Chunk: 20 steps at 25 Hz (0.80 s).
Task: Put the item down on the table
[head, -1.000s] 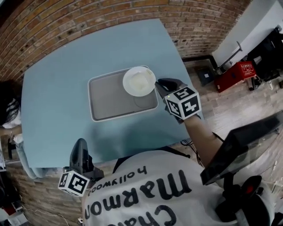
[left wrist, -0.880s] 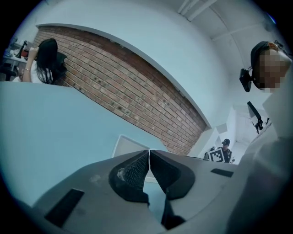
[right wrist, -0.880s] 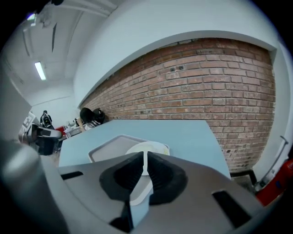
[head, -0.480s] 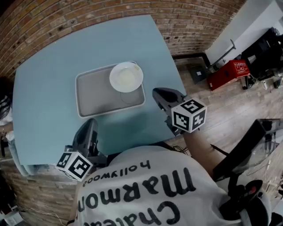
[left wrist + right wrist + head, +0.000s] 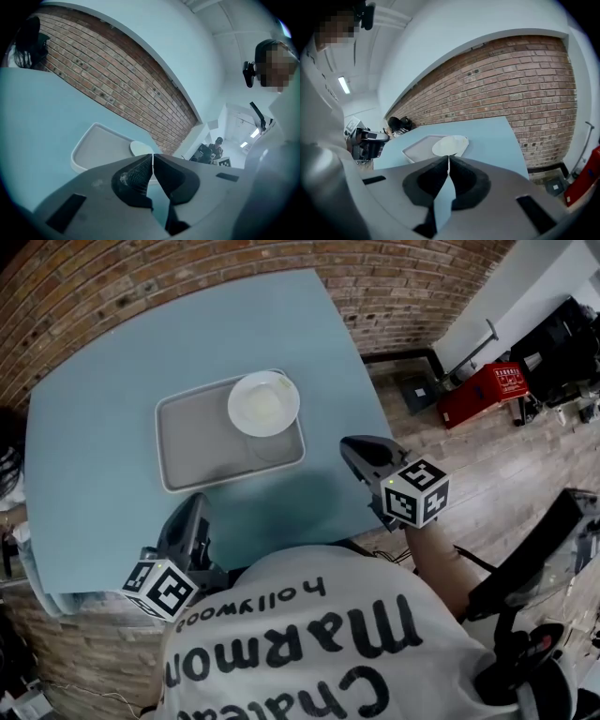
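Broadly, the pale blue counter (image 5: 103, 427) fills the head view, and a brick wall (image 5: 187, 277) runs behind it. Your white shirt (image 5: 300, 643) comes next in size. Its black print reads upside down from the head camera as "hollywoo", "Marmon" and "Chate", with the rest cut off.

On the counter lies the grey tray (image 5: 202, 442), a rounded rectangle with a raised rim. The plate (image 5: 263, 404) sits at the tray's far right corner, its edge reaching the rim. It is round, shallow, plain white and slightly creamy in the middle, with no markings, and neither tool touches it.

Your right tool (image 5: 353, 448) hangs off the tray's right side, over the counter's edge. Its jaws have just been closing and now meet at the tips with nothing between them. Your left tool (image 5: 194, 504) is just below the tray's near edge, its jaws also together and empty.

Only the head view shows the red case (image 5: 487, 390) on the wooden floor, far right of the tray, and its white lettering is too small to read. Only the right gripper view shows a dark-haired person (image 5: 399, 124) beyond the tray.
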Each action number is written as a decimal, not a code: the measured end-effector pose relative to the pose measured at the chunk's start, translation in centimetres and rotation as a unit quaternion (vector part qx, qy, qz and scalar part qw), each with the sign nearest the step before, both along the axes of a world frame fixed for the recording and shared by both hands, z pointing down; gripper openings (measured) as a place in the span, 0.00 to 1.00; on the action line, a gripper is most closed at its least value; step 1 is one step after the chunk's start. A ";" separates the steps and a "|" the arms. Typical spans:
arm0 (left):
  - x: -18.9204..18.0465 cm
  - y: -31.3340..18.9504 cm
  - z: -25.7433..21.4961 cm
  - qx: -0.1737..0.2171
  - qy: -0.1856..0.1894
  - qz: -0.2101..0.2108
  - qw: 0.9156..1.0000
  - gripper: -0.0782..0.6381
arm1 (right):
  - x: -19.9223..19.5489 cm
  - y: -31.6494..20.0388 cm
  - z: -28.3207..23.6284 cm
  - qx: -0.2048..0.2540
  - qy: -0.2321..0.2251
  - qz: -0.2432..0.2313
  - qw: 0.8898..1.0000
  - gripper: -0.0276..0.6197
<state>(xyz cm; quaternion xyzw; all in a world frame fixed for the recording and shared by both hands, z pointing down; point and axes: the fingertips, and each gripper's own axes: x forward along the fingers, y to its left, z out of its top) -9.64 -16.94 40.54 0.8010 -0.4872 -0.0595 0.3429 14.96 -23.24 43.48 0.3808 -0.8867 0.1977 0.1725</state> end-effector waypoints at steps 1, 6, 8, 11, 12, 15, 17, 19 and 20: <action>-0.1 0.0 0.0 -0.001 -0.001 -0.001 1.000 0.13 | 0.2 -0.1 0.0 -0.002 -0.002 0.003 1.000 0.07; -0.6 0.2 0.5 -0.005 -0.006 -0.004 1.000 0.13 | -0.1 -0.6 -0.3 -0.002 -0.016 0.005 1.000 0.07; -0.6 0.4 0.7 -0.008 -0.009 -0.002 1.000 0.13 | -0.3 -0.7 -0.7 0.010 -0.022 0.004 1.000 0.06; -0.7 0.4 0.8 -0.010 -0.013 0.001 1.000 0.13 | -0.6 -0.8 -1.2 0.027 -0.021 -0.005 0.999 0.06; -0.7 0.4 0.9 -0.011 -0.014 0.001 1.000 0.13 | -0.7 -0.9 -1.2 0.028 -0.014 -0.009 0.999 0.06; -1.0 0.3 0.9 -0.011 -0.014 0.000 1.000 0.13 | -0.7 -1.1 -1.1 0.026 -0.007 -0.010 1.000 0.06; -1.1 0.3 0.9 -0.011 -0.014 -0.001 1.000 0.13 | -0.6 -1.3 -1.2 0.027 -0.009 -0.003 1.000 0.06; -1.3 0.3 1.0 -0.012 -0.016 0.000 1.000 0.13 | -0.6 -1.4 -1.3 0.033 -0.006 -0.001 0.999 0.06; -1.4 0.3 1.1 -0.013 -0.018 0.001 1.000 0.13 | -0.6 -1.5 -1.3 0.035 -0.003 -0.002 0.999 0.06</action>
